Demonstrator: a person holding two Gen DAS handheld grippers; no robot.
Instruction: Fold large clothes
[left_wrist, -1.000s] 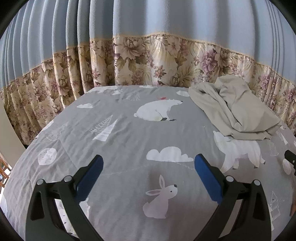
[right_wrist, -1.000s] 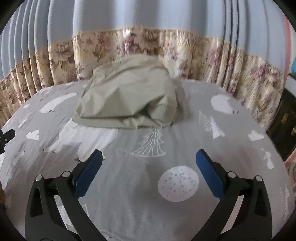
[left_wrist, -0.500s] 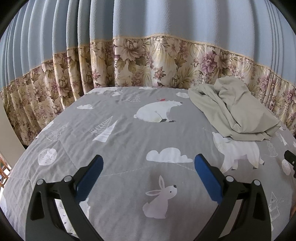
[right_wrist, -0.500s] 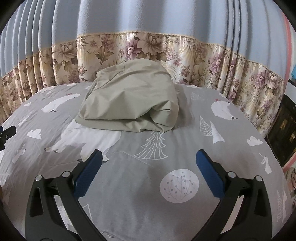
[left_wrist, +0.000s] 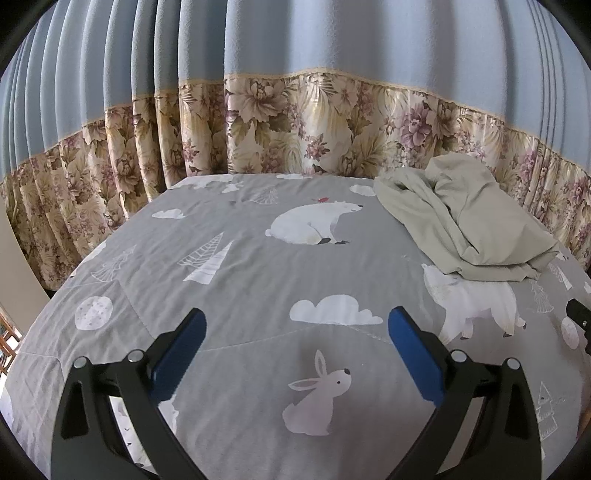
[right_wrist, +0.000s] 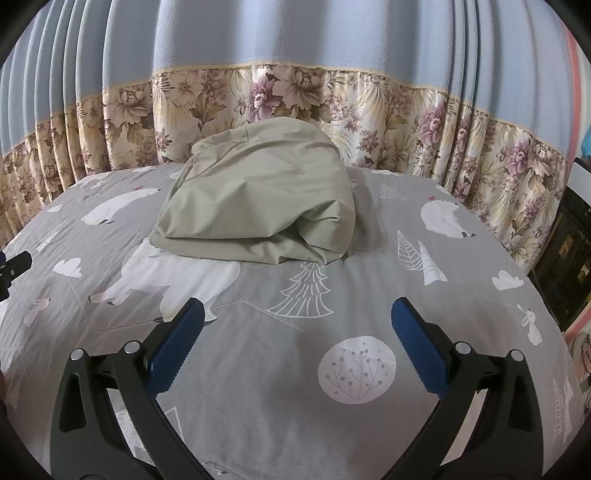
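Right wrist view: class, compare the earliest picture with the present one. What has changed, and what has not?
The crumpled beige cloth garment sits a little lower and steadier in view, so the right tool shifted slightly. Nothing was grasped or released. Both tools, the left too, remain open and empty above the grey animal-print bedsheet.

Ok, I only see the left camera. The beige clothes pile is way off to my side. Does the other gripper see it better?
Observer: Yes. The right gripper faces the beige garment straight on, with its fingers apart and holding nothing.
Operator: What's past the pile on that side?
Observer: Another polar bear print on the bedsheet, to the right of the pile. Your view doesn't show it.
Operator: And past the bed?
Observer: Dark furniture, maybe a shelf, stands by the bed's right edge.
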